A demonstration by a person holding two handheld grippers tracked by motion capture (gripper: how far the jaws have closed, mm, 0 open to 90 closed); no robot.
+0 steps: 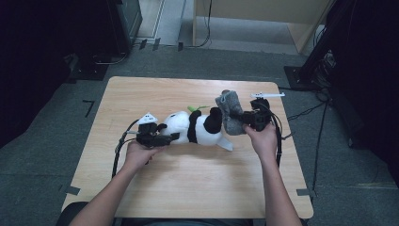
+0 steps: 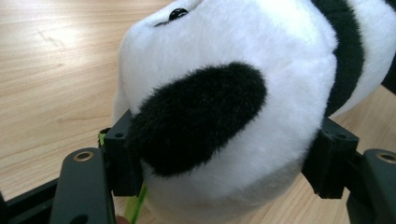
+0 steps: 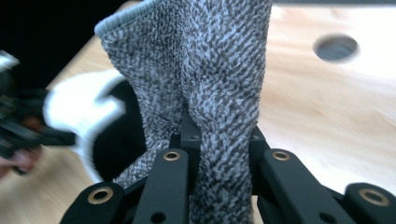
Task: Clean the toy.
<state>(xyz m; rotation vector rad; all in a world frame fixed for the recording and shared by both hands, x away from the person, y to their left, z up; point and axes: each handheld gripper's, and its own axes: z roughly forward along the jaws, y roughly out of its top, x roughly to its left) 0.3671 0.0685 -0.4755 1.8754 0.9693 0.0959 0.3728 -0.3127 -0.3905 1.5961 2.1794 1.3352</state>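
I'm working in what looks like a lab: my wooden tabletop stands on grey carpet, with cables and dark equipment stands around it, tape marks beside it.

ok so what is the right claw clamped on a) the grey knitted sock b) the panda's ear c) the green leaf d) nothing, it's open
a: in the right gripper view the right claw has its jaws pinched on the grey knitted sock, while the plush panda is held at its head by the left claw.
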